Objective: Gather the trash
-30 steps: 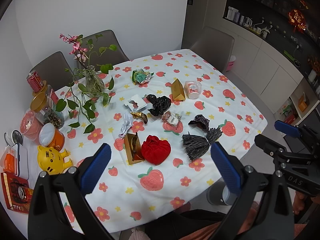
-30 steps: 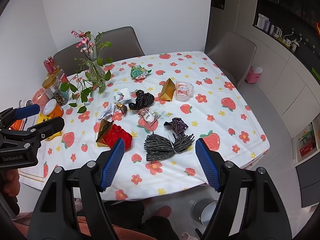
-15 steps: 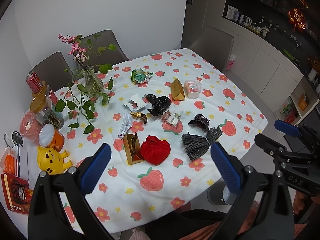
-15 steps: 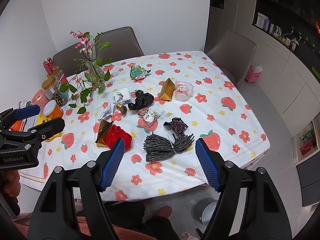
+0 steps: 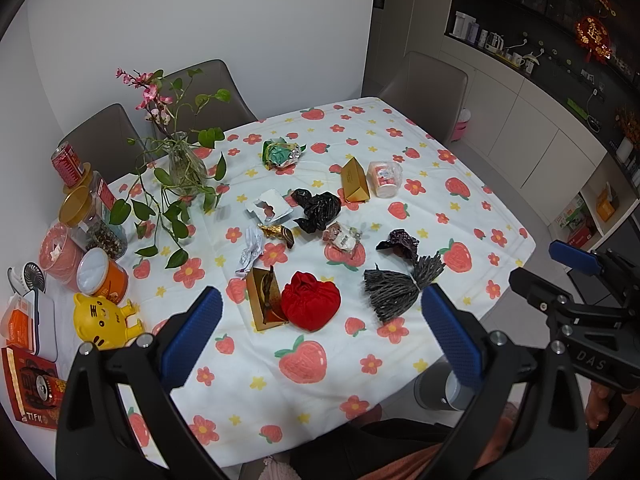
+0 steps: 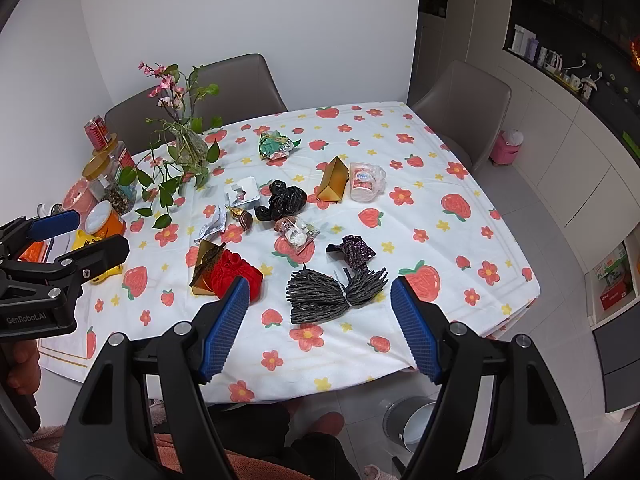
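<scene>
Nothing is shifting between the earlier views and this one: the desk (image 5: 460,184) is carrying the same scatter of trash along its middle and near edge. The grey bin (image 6: 408,420) is standing on the floor below the near right corner. Both the left tongs (image 5: 320,332) and right tongs (image 6: 320,320) are hanging spread and empty above the near edge, so collection is judged not yet begun. The dark fringed bundle (image 6: 334,290) is lying nearest.

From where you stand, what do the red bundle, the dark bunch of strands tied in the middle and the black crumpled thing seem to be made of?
The red bundle looks like soft, matte, velvety cloth: gathered folds, no shine. The dark bunch looks like grey shredded paper or raffia, dull and stiff, cinched by a pale tie; I cannot tell which. The black crumpled thing looks like thin plastic film, probably a bag: glossy highlights on sharp creases.
</scene>
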`<state>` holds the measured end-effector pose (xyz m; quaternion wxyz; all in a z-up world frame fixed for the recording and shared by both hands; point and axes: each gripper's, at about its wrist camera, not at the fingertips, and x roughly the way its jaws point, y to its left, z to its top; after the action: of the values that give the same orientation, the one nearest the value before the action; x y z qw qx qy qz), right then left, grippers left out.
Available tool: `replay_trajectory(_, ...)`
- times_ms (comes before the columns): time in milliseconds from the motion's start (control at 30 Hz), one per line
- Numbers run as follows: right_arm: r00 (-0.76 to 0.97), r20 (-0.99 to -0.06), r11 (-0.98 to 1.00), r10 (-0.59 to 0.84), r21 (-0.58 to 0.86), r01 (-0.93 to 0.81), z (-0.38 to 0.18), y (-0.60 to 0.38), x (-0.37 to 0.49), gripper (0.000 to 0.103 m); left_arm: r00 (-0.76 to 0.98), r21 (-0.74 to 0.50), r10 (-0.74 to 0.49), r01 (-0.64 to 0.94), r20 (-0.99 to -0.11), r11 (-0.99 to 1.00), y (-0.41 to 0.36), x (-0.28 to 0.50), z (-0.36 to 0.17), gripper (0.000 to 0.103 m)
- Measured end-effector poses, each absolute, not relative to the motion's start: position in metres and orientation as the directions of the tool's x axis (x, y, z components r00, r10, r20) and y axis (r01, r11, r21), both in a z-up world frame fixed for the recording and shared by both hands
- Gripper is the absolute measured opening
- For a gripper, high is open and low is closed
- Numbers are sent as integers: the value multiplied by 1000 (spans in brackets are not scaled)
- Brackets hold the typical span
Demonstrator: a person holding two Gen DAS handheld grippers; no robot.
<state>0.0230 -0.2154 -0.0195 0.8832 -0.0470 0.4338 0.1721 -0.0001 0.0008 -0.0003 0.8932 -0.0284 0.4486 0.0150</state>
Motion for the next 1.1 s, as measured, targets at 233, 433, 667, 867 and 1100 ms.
replay_trajectory(233,564,-783,937,264,68,-344,-20,-216,23,71,596,-36,1,-51,-803,998,0,0,0,99)
replay_trajectory(433,564,-782,937,264,68,-344,-20,-216,23,71,596,-36,1,-50,-803,998,0,0,0,99)
replay_trajectory(667,564,-783,937,264,68,-344,-20,-216,23,71,595,-36,1,-50,-803,998,0,0,0,99)
replay_trajectory(867,563,-783,937,264,68,-344,-20,-216,23,71,596,-37,0,-49,-803,998,0,0,0,99)
replay_trajectory(1100,564,-782,937,264,68,-344,-21,-215,23,71,596,-40,-5,-46,-803,998,0,-1,-1,99)
